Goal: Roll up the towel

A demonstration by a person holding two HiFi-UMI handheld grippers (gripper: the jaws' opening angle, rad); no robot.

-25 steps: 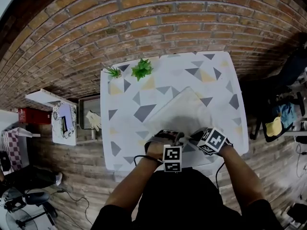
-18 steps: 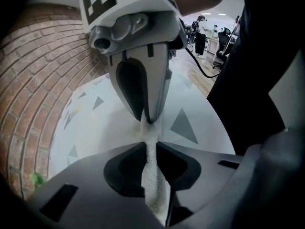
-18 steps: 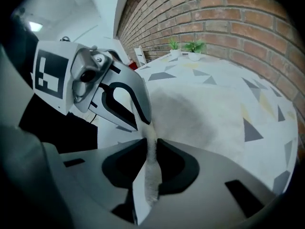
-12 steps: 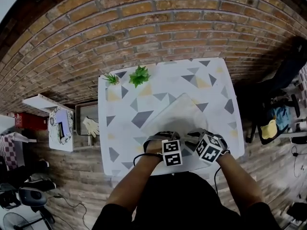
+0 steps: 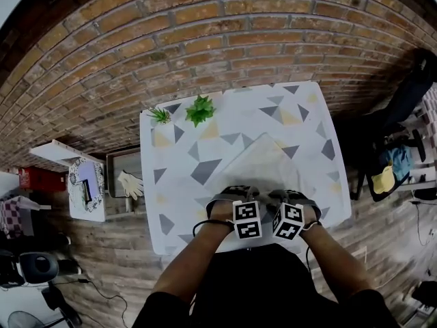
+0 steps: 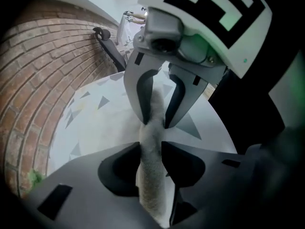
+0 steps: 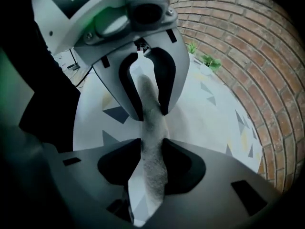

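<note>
Left tongs and right tongs sit side by side at the near edge of the tabletop, each gripping the rolled near edge of the towel. The pale roll runs between both pairs of jaws, which are opening. Beyond the tongs, the rest of the towel lies flat. Off to their left, beside the tabletop, a grey tray holds a pale glove. Far beyond the left tongs stand a larger green plant and a smaller green plant — pots indistinct.
</note>
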